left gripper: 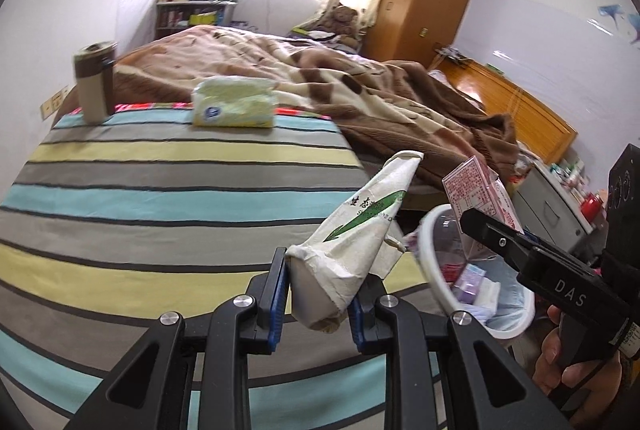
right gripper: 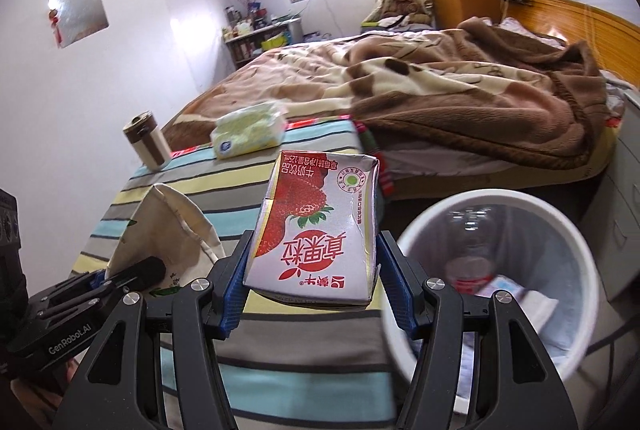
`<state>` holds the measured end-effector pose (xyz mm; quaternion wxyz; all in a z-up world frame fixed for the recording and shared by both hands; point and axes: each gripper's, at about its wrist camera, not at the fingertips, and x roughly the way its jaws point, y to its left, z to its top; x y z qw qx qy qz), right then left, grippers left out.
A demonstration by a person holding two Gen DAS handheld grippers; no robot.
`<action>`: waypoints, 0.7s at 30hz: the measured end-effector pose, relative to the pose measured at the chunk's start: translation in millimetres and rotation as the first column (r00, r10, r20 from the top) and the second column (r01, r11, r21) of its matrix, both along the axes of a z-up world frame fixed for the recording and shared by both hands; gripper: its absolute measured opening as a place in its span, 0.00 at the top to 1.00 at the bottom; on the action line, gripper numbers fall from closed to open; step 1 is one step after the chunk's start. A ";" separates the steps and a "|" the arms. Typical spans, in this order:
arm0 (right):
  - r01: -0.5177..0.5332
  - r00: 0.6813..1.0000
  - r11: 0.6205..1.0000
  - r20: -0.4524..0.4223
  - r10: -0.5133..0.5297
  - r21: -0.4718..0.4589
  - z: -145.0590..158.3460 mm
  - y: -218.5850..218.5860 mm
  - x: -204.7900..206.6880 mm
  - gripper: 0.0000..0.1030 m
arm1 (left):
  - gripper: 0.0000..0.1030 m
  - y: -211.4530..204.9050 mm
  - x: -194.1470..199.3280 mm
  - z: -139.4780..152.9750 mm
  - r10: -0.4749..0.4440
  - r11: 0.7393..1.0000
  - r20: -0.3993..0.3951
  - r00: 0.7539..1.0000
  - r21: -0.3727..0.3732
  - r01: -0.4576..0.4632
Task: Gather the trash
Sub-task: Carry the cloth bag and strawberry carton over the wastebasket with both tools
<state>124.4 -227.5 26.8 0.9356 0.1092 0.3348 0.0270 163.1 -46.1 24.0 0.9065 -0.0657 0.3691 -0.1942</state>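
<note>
My left gripper [left gripper: 318, 304] is shut on a crushed white paper cup [left gripper: 352, 230] with a green leaf print, held above the striped tablecloth [left gripper: 160, 190]. My right gripper [right gripper: 312, 290] is shut on a pink strawberry milk carton [right gripper: 316, 230], held just left of the white trash bin [right gripper: 480, 202]. In the left wrist view the carton [left gripper: 480, 190] and the right gripper [left gripper: 504, 238] sit above the bin [left gripper: 434, 270]. In the right wrist view the cup [right gripper: 168, 230] and the left gripper [right gripper: 120, 276] show at lower left. The bin holds a bottle and wrappers.
A brown and cream tumbler [left gripper: 94, 82] and a pack of tissues [left gripper: 234, 102] stand at the table's far edge. Behind them is a bed with a brown blanket [left gripper: 360, 86]. A grey cabinet [left gripper: 556, 198] stands beyond the bin.
</note>
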 end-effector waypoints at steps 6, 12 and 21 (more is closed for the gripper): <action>0.066 0.998 0.998 0.008 -0.066 -0.005 1.1 -28.9 -9.2 0.41 | 0.74 -39.4 -5.0 8.0 -0.068 0.998 0.026 0.997 0.006 0.068; 0.131 0.991 0.991 0.001 -0.131 -0.008 -2.3 -56.1 -15.8 0.41 | 0.74 -83.2 -6.2 9.1 -0.143 0.990 0.034 0.989 0.020 0.143; 0.214 0.976 0.977 -0.039 -0.214 -0.005 -14.9 -90.9 -22.4 0.41 | 0.74 -131.5 -0.7 -1.3 -0.222 0.975 -0.005 0.975 0.025 0.222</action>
